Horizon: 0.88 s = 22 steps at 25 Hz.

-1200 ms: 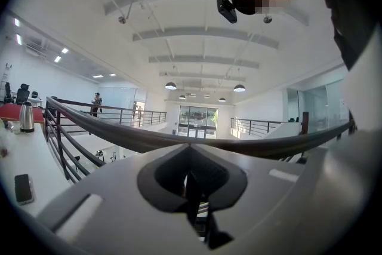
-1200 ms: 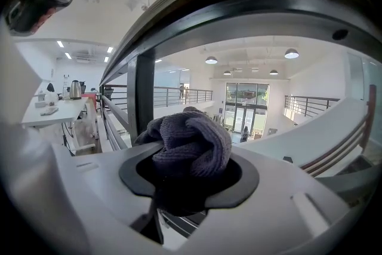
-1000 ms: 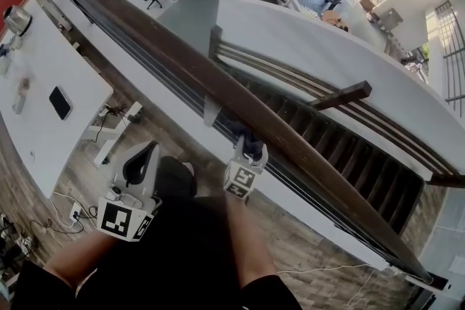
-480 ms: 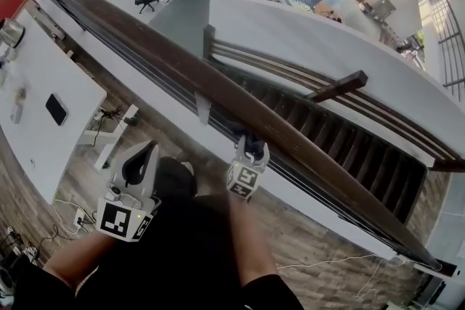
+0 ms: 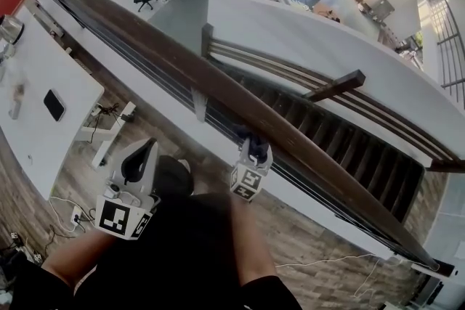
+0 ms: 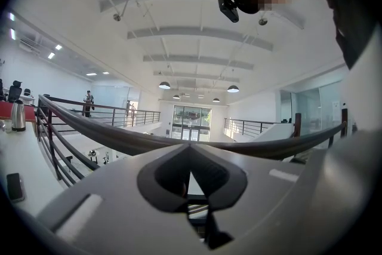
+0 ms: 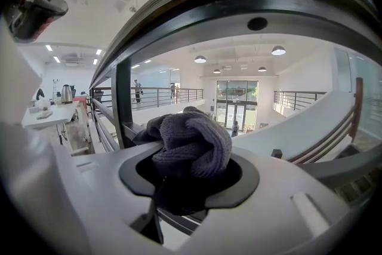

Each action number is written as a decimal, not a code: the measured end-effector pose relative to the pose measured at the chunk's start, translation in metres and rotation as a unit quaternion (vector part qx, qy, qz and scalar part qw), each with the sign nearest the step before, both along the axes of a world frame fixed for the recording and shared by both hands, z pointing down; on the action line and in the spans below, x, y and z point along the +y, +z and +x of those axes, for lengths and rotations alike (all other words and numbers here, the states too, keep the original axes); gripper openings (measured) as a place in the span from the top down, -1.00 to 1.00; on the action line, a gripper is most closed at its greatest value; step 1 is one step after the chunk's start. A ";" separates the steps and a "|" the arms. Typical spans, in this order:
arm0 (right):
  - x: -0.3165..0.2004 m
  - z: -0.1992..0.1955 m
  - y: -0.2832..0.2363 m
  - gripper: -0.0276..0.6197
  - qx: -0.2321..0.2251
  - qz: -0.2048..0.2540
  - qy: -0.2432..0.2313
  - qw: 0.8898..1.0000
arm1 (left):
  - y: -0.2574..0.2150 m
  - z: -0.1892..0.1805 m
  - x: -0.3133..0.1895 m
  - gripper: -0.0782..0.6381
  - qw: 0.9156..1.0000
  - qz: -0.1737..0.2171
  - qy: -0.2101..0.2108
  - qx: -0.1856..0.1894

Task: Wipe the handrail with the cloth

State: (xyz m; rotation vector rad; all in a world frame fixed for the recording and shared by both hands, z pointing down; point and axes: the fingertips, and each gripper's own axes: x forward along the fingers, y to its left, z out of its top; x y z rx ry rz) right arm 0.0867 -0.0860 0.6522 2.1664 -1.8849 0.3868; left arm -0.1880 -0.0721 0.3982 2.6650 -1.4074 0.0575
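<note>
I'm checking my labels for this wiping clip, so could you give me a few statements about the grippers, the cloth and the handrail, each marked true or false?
1. The right gripper is shut on a dark grey cloth. True.
2. The left gripper holds a second cloth. False: its jaws are together with nothing between them.
3. The cloth is draped over the top of the handrail. False: in the right gripper view the handrail runs above the cloth.
4. A dark phone lies on the white table. True.
5. The left gripper rests on the handrail. False: it is held back from the handrail, close to the person's body.
</note>
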 end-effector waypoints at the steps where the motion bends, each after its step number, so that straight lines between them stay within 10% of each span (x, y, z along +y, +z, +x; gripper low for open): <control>1: 0.001 0.002 0.000 0.36 -0.001 0.000 0.001 1.000 | -0.001 0.002 0.000 0.78 1.000 0.001 0.001 0.000; 22: 0.032 0.042 0.001 0.36 -0.009 -0.007 0.021 1.000 | -0.013 0.038 0.019 0.78 1.000 0.005 0.018 0.001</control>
